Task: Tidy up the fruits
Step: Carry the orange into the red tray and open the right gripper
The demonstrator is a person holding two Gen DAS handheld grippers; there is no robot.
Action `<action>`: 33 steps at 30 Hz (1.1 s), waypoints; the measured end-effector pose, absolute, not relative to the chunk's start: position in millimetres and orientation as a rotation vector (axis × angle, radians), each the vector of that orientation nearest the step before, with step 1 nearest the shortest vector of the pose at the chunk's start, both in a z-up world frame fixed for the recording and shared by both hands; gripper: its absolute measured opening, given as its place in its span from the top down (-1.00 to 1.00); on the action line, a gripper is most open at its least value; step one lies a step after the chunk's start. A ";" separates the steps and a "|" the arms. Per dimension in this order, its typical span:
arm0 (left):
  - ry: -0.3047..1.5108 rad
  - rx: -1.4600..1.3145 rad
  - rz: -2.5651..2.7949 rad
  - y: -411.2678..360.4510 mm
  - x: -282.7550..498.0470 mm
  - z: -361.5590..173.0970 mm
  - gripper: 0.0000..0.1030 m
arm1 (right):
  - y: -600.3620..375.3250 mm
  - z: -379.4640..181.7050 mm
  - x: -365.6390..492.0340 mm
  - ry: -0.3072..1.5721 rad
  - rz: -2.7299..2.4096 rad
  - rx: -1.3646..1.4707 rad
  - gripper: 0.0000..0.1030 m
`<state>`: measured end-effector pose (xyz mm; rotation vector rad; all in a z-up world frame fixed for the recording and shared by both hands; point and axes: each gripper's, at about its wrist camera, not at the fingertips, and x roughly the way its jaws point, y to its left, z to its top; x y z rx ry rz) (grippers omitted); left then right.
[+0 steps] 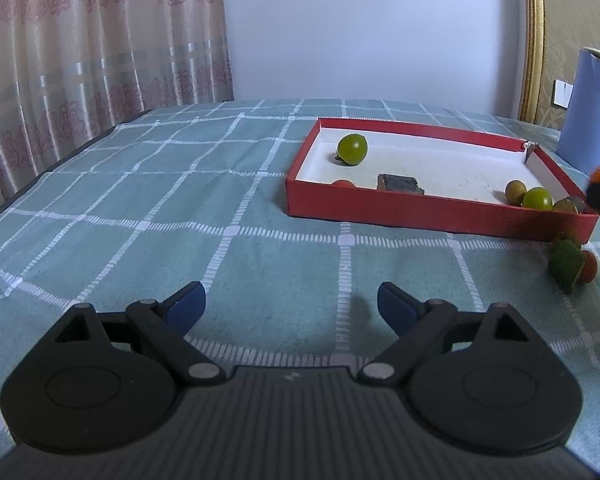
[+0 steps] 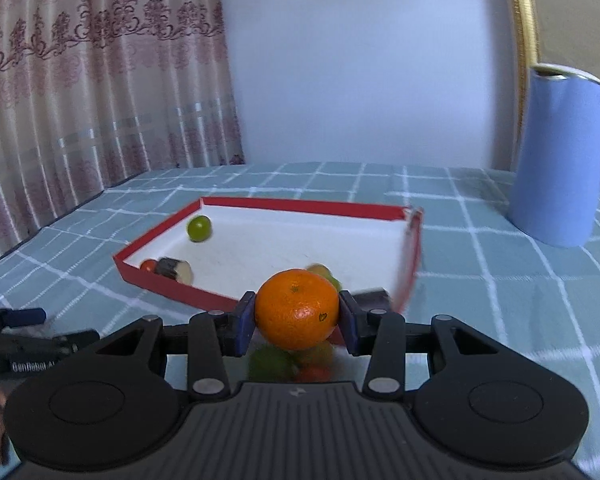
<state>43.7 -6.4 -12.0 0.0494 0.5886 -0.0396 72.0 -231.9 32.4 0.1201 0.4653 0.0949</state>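
Fruit for you, left to right: your left tool (image 1: pixel 291 309) hangs wide open over the checked bench (image 1: pixel 180 208) holding nothing, the red tray (image 2: pixel 172 284) carries a green fruit (image 2: pixel 199 229), and your right tool (image 2: pixel 297 318) grips the orange mandarin (image 2: pixel 297 309) just before that tray.

Soft, even daylight filters through the curtain (image 1: pixel 80 60); shadows stay faint; fisheye bending curves the edges; the right wrist view is motion-blurred around the red tray (image 2: pixel 408 264).
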 end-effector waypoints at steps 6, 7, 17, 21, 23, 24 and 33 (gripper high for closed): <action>0.587 0.042 -0.042 -4.9 43.7 -11.6 -0.79 | -216.1 35.1 106.2 0.481 0.100 0.101 0.19; 0.587 0.040 -0.043 -4.5 43.7 -11.4 -0.79 | -213.6 34.0 110.9 0.485 0.096 0.095 0.19; 0.585 0.030 -0.048 -3.1 42.9 -10.5 -0.80 | -209.5 22.7 136.9 0.518 0.077 0.111 0.19; 0.586 0.028 -0.047 -3.0 43.5 -10.8 -0.80 | -208.1 22.6 143.1 0.521 0.074 0.108 0.16; 0.586 0.029 -0.046 -3.0 43.6 -10.8 -0.80 | -208.5 19.4 147.0 0.538 0.070 0.117 0.16; 0.586 0.029 -0.046 -3.1 43.7 -10.9 -0.80 | -208.7 18.0 148.5 0.544 0.061 0.118 0.16; 0.588 0.032 -0.040 -3.5 44.0 -11.3 -0.80 | -228.2 27.9 124.9 0.482 0.040 0.184 -0.18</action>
